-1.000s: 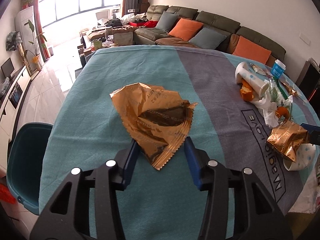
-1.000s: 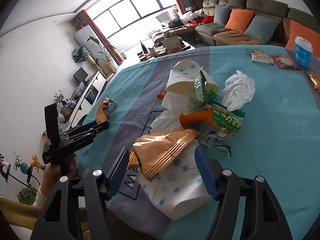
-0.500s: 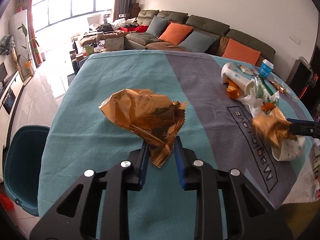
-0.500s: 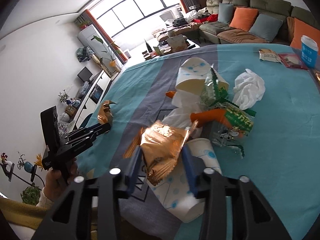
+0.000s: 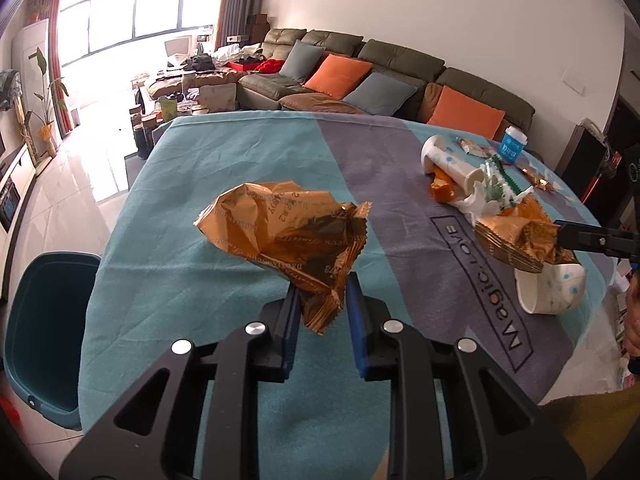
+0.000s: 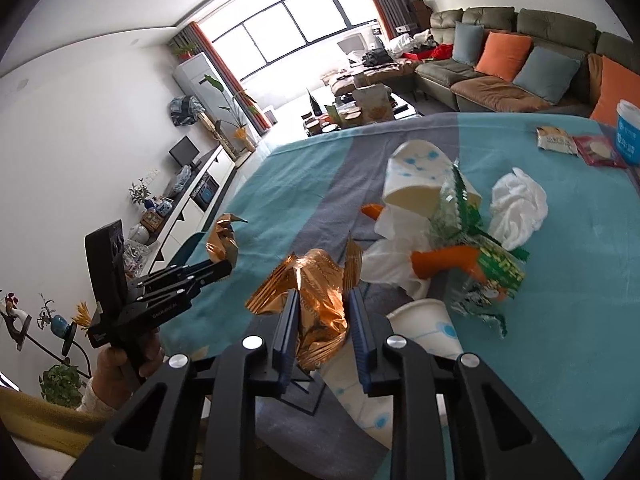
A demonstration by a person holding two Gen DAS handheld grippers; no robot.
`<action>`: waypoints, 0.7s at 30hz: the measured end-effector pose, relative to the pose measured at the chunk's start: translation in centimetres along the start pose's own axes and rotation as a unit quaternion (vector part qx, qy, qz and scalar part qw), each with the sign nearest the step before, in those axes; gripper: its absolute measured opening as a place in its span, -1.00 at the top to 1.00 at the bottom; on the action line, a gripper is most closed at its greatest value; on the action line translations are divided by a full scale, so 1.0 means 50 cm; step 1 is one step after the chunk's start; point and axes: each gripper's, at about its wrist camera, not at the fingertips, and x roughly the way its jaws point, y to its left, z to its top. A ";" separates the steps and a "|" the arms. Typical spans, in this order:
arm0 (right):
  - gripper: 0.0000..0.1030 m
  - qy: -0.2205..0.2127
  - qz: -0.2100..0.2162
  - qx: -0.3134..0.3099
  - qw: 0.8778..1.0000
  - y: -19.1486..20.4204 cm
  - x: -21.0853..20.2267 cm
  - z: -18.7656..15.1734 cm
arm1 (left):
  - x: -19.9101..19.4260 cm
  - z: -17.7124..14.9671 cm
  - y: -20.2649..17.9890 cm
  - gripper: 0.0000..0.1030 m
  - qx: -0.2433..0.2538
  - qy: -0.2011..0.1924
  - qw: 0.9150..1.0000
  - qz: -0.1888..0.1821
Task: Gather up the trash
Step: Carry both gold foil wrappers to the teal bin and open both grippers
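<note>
Desk (image 5: 224, 184): we saw it draped in a teal and grey cloth, with a teal bin (image 5: 44, 328) on the floor at its left edge, which we judged the likely place for the trash.
Loose pile: cups, a white tissue (image 6: 520, 204), an orange-and-green packet (image 6: 472, 264) and small wrappers lay at the right and far right of the desk, all uncollected.
Left gripper (image 5: 320, 300): its jaws were closing, narrow, and pinched the near tail of a crumpled gold wrapper (image 5: 280, 232), which hung clear above the cloth at centre.
Right gripper (image 6: 326, 312): its jaws were closing too, narrow, squeezing a second gold wrapper (image 6: 316, 296) just above a tipped paper cup (image 6: 424, 320).
Doing it well: we judged both grips should bite deeper than the crimped edge, since foil is slick and springy. We would lift the right wrapper straight up so it does not drag the cup, then carry both low to the bin and release only once they are over its mouth.
Risk: we thought the left wrapper, held by one corner, could swing or slip.
Hidden: the bin's inside was dark and cut off by the frame, so we could not tell what it held.
Unclear: the right wrapper's underside and whether it touched the cup were masked by the jaws.
Too small: we could not read the print on the far wrappers.
</note>
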 end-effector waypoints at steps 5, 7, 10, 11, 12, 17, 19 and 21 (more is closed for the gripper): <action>0.56 -0.001 0.018 -0.011 1.000 0.013 0.022 0.014 | -0.023 0.001 0.004 0.57 -0.002 -0.009 1.000 -0.004; 0.56 -0.001 0.028 -0.014 0.999 0.019 0.032 0.019 | -0.031 -0.001 0.006 0.57 -0.004 -0.012 1.000 -0.003; 0.56 0.001 0.042 -0.022 0.999 0.028 0.056 0.028 | -0.044 -0.002 0.013 0.57 -0.009 -0.014 1.000 -0.002; 0.56 0.002 0.048 -0.025 0.999 0.034 0.065 0.032 | -0.049 -0.004 0.016 0.57 -0.010 -0.015 1.000 -0.001; 0.56 0.002 0.055 -0.027 0.998 0.039 0.073 0.035 | -0.056 -0.005 0.020 0.57 -0.013 -0.017 1.000 -0.001; 0.56 0.011 0.077 -0.043 0.996 0.074 0.118 0.050 | -0.084 -0.012 0.040 0.57 -0.018 -0.022 1.000 0.010; 0.56 0.016 0.089 -0.048 0.995 0.089 0.137 0.057 | -0.096 -0.017 0.051 0.57 -0.022 -0.024 0.999 0.018; 0.56 0.020 0.099 -0.054 0.993 0.105 0.155 0.063 | -0.106 -0.020 0.063 0.57 -0.027 -0.026 0.999 0.024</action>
